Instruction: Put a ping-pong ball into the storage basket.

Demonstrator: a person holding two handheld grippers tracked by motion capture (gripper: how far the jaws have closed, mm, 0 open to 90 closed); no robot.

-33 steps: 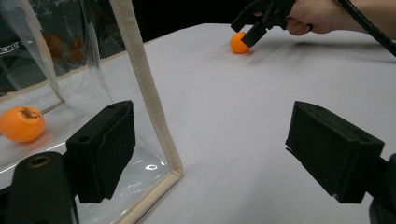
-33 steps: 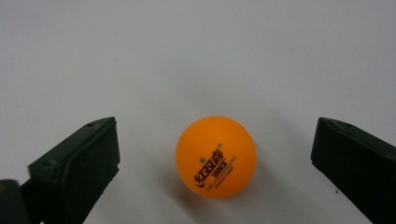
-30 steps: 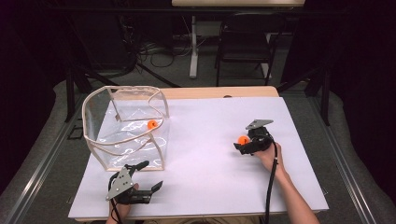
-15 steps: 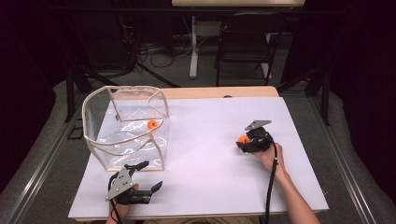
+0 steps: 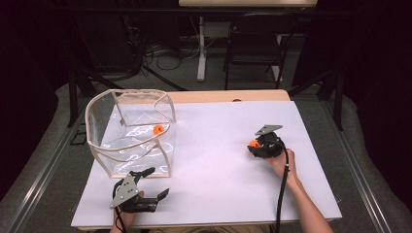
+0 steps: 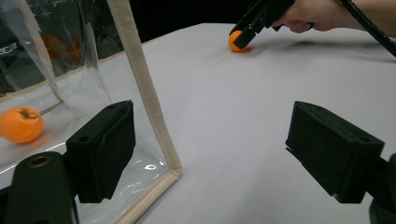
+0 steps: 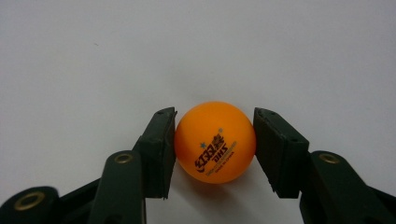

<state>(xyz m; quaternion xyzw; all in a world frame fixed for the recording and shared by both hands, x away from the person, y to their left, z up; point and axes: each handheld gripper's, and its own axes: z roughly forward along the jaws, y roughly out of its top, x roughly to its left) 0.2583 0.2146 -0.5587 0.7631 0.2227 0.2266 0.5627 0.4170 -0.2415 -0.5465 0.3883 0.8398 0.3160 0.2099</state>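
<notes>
Nothing's moved in the last sec. Right gripper (image 7: 215,149) jaws pinch the orange ping-pong ball (image 7: 215,142) on the white table (image 5: 214,160); lift next, prob. Left gripper (image 6: 210,154) wide open, empty, beside the clear plastic bag (image 5: 128,131).

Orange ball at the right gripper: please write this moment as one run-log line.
right gripper: shut on orange ball | left gripper: open beside clear bag | second ball: inside bag

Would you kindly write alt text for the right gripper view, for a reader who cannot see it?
An orange table-tennis ball with dark printed lettering sits between the two black jaws of the right hand-held gripper, which touch or nearly touch its sides. The ball rests on a plain white table surface, casting a soft shadow beneath.
</notes>
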